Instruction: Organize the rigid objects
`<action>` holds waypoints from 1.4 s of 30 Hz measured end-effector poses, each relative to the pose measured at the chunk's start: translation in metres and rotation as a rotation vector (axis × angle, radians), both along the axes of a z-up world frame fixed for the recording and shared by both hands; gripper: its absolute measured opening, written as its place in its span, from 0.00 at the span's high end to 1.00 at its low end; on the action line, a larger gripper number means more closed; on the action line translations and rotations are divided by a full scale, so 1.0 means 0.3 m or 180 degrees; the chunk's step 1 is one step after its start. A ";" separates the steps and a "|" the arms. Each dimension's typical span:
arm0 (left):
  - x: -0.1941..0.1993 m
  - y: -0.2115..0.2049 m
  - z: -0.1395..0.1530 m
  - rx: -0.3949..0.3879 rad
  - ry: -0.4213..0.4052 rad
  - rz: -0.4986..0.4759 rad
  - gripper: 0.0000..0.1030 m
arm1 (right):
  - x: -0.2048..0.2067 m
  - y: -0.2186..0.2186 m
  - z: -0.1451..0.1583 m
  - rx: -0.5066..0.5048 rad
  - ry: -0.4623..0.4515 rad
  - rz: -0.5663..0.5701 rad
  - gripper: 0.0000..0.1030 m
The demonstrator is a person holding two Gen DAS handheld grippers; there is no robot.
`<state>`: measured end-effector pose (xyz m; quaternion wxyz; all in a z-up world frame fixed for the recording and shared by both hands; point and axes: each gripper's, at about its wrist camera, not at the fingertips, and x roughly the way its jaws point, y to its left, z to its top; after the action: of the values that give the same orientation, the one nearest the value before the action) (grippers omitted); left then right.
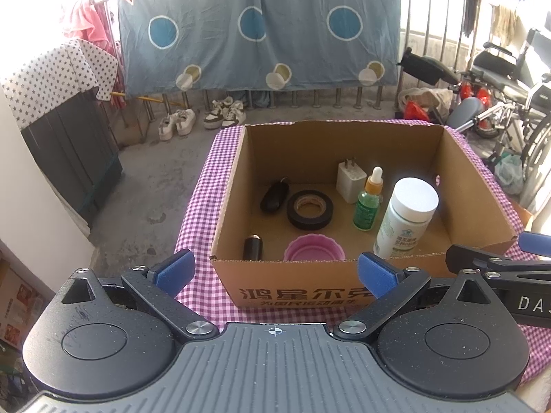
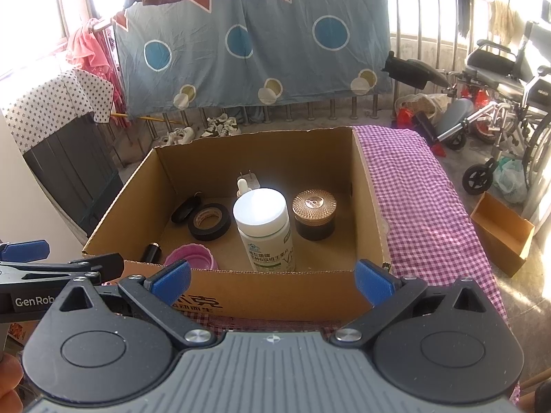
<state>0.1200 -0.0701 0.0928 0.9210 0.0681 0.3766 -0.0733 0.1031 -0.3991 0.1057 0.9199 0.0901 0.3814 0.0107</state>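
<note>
An open cardboard box (image 1: 227,206) (image 2: 370,199) stands on a purple checked cloth (image 1: 199,186) (image 2: 423,199). Inside it are a white pill bottle (image 1: 403,220) (image 2: 267,230), a roll of black tape (image 1: 310,209) (image 2: 209,222), a green dropper bottle (image 1: 367,203), a white charger plug (image 1: 349,180), a pink cup (image 1: 314,247) (image 2: 193,256), a small black cylinder (image 1: 253,247) (image 2: 151,252), a black oval object (image 1: 273,196) and a bronze-lidded jar (image 2: 315,215). My left gripper (image 1: 275,272) is open and empty before the box's near wall. My right gripper (image 2: 272,277) is open and empty there too.
A small open cardboard box (image 2: 502,232) sits on the floor at right. A wheelchair (image 2: 499,103) and clutter stand at far right. A railing with a hanging blue sheet (image 1: 258,31) runs behind. Shoes (image 1: 199,118) lie below it. A dark cabinet (image 1: 69,144) is at left.
</note>
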 end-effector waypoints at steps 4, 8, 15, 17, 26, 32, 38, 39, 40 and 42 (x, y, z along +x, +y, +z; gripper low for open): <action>0.002 -0.002 -0.001 -0.0009 -0.0010 0.0009 0.02 | -0.001 0.002 -0.001 -0.0018 -0.0008 0.0001 0.00; 0.004 -0.002 -0.002 -0.0001 -0.0006 0.0012 0.02 | 0.000 0.005 -0.004 -0.0012 0.0003 0.0002 0.00; 0.004 -0.007 -0.005 0.0009 0.0012 0.0027 0.02 | 0.009 0.004 -0.007 0.0005 0.0030 0.0016 0.00; 0.004 -0.007 -0.005 0.0007 0.0014 0.0027 0.02 | 0.012 0.005 -0.006 0.0002 0.0031 0.0020 0.00; 0.001 -0.005 -0.005 0.0009 0.0014 0.0033 0.02 | 0.012 0.006 -0.006 -0.0011 0.0031 0.0026 0.00; -0.001 -0.006 -0.007 0.0006 0.0015 0.0040 0.02 | 0.012 0.005 -0.005 -0.0020 0.0023 0.0031 0.00; 0.000 -0.004 -0.007 0.0006 0.0014 0.0047 0.02 | 0.013 0.006 -0.003 -0.0023 0.0021 0.0038 0.00; -0.002 -0.007 -0.007 0.0003 0.0019 0.0055 0.02 | 0.013 0.006 -0.002 -0.0029 0.0020 0.0040 0.00; -0.004 -0.008 -0.009 0.0001 0.0018 0.0061 0.02 | 0.014 0.006 -0.002 -0.0035 0.0018 0.0042 0.00; -0.005 -0.010 -0.008 0.0005 0.0018 0.0069 0.02 | 0.015 0.007 -0.001 -0.0037 0.0017 0.0048 0.00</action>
<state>0.1184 -0.0730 0.0903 0.9206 0.0645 0.3799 -0.0632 0.1074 -0.3968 0.1054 0.9194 0.0819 0.3845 0.0152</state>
